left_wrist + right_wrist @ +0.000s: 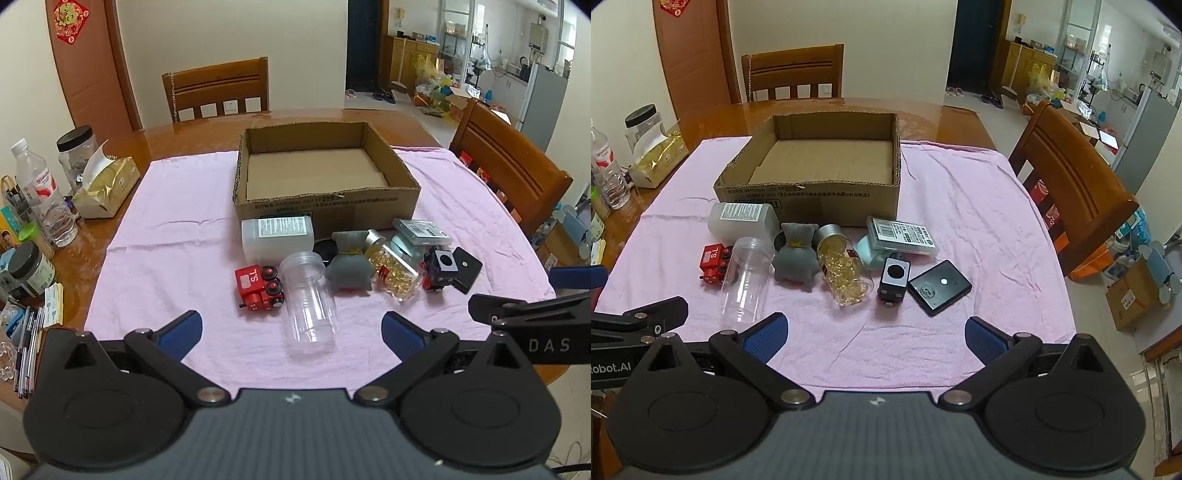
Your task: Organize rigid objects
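Clutter lies in a row just ahead of my claws: a clear ribbed plastic jar (309,302) on its side, a boxy red toy train (258,286) left of it, a soft grey pouch (349,264), a capsule bottle (844,271). Beyond them sits the corrugated cardboard box (325,206), open-topped. My left claw (291,332) and right claw (875,332) both hang spread, holding nothing, over the wrinkled pink cloth (979,221) on the glossy wooden table (207,129).

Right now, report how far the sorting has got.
Nothing done: the cardboard box is empty. Nothing in hand: left gripper and right gripper are open. Left: everything, including the clear jar, pill bottle and red train on the towel.
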`<move>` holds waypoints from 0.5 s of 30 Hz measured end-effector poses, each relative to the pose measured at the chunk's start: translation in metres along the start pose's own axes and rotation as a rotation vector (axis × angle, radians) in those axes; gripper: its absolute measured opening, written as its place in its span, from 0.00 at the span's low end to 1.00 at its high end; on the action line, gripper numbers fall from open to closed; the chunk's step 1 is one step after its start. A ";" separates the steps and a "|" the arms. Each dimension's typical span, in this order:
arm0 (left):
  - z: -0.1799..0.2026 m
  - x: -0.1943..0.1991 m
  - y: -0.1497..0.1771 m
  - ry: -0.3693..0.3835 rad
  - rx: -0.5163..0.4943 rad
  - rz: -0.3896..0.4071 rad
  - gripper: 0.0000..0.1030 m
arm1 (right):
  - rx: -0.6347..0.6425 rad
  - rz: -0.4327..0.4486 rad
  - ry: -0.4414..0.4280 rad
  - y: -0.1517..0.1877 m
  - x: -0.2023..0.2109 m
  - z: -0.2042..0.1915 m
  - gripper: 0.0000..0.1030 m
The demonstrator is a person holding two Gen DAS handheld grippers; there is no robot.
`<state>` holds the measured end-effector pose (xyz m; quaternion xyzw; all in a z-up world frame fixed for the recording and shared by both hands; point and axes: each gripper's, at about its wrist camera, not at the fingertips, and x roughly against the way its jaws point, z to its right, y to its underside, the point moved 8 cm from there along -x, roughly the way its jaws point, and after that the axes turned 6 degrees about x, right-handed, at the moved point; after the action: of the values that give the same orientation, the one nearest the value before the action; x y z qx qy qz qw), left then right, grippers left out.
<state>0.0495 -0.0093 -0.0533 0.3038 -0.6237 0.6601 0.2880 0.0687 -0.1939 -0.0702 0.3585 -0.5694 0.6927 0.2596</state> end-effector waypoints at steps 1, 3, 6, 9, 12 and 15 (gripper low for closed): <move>0.000 0.000 0.000 0.000 0.000 -0.001 0.99 | 0.000 0.001 0.000 0.000 0.000 0.000 1.00; 0.001 0.001 0.000 0.001 0.001 0.000 0.99 | 0.004 0.003 -0.001 0.000 0.001 0.000 1.00; 0.002 0.002 0.000 0.001 0.004 0.000 0.99 | 0.006 0.006 -0.002 -0.001 0.003 0.001 1.00; 0.001 0.002 -0.001 0.002 0.004 0.000 0.99 | 0.007 0.007 -0.002 -0.001 0.002 0.001 1.00; 0.001 0.002 -0.001 0.000 0.003 -0.001 0.99 | 0.008 0.011 -0.004 -0.002 0.003 0.002 1.00; 0.002 0.002 -0.001 0.000 0.004 -0.001 0.99 | 0.010 0.014 -0.005 -0.003 0.004 0.002 1.00</move>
<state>0.0487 -0.0111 -0.0509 0.3048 -0.6223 0.6611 0.2876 0.0690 -0.1958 -0.0649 0.3573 -0.5691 0.6966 0.2515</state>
